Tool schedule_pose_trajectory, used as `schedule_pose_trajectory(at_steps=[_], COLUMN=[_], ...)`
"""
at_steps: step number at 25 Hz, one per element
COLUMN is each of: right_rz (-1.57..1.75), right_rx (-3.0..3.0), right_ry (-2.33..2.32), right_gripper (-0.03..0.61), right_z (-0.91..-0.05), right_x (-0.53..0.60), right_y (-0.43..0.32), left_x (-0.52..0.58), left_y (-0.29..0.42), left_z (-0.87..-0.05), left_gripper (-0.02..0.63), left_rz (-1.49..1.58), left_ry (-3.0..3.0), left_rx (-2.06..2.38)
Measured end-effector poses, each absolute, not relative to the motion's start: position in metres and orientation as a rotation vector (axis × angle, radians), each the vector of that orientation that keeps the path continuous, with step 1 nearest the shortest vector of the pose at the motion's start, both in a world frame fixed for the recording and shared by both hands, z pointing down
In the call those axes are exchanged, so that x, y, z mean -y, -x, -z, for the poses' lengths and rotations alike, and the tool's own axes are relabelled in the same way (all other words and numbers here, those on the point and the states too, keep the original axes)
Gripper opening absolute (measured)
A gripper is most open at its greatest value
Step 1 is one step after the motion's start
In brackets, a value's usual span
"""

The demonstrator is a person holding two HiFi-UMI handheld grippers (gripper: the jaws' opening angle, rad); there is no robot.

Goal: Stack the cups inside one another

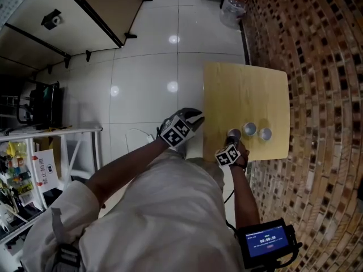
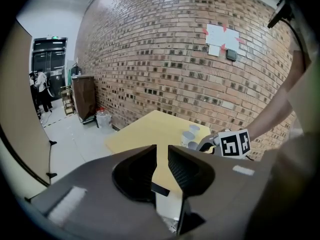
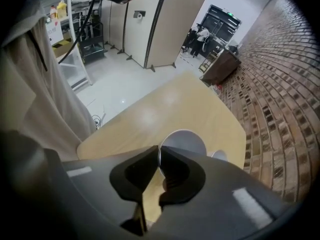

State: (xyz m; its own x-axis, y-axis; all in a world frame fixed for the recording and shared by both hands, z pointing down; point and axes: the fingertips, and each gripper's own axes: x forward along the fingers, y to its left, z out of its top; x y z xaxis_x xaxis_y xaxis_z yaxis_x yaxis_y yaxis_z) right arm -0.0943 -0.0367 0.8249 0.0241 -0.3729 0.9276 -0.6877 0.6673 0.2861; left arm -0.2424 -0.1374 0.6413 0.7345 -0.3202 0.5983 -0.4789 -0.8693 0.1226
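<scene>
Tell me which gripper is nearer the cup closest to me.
Right. The right gripper is shut on that cup at its rim. The left gripper is open and empty beside the table edge, well apart from the cup.

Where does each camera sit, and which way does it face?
Head view: on the person's head, looking steeply down at the table and three cups; shows shirt, arms, left gripper, right gripper.
Left gripper view: on the left gripper, facing across the table to the brick wall; shows its open, empty jaws, right gripper beyond.
Right gripper view: on the right gripper, tilted down at the table; shows its jaws shut on the leftmost cup, shirt at left.
Shared: all three show table and cups.
</scene>
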Motion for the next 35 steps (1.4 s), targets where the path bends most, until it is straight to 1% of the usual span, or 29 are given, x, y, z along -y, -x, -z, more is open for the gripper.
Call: schedule_pose_trajectory(at_steps=[8,16,27,35], right_rz=[-0.285,-0.253,-0.289,-0.330], right_rx=[1.661,1.677,1.658,1.657], right_ry=[-1.007,-1.068,-1.021,-0.897], right_gripper=[0.023,0.023,0.023,0.023], right_z=[-0.764,-0.723,-0.738,-0.766], right_x=[0.045,0.060,0.073,0.072], right_y=[0.083,0.043,0.001,-0.011], left_x=[0.141,0.131,0.130,0.137], left_y=[0.222,0.185,0.163,0.161], left_z=[-0.649,-0.648,-0.646,-0.644], left_gripper=[0.089,0.086,0.084,0.084], left_rz=[-0.829,-0.816,-0.820,-0.822], left_ry=[-2.639,-2.637,-2.628,-2.602], left_rx=[0.655,0.649,0.697,0.760])
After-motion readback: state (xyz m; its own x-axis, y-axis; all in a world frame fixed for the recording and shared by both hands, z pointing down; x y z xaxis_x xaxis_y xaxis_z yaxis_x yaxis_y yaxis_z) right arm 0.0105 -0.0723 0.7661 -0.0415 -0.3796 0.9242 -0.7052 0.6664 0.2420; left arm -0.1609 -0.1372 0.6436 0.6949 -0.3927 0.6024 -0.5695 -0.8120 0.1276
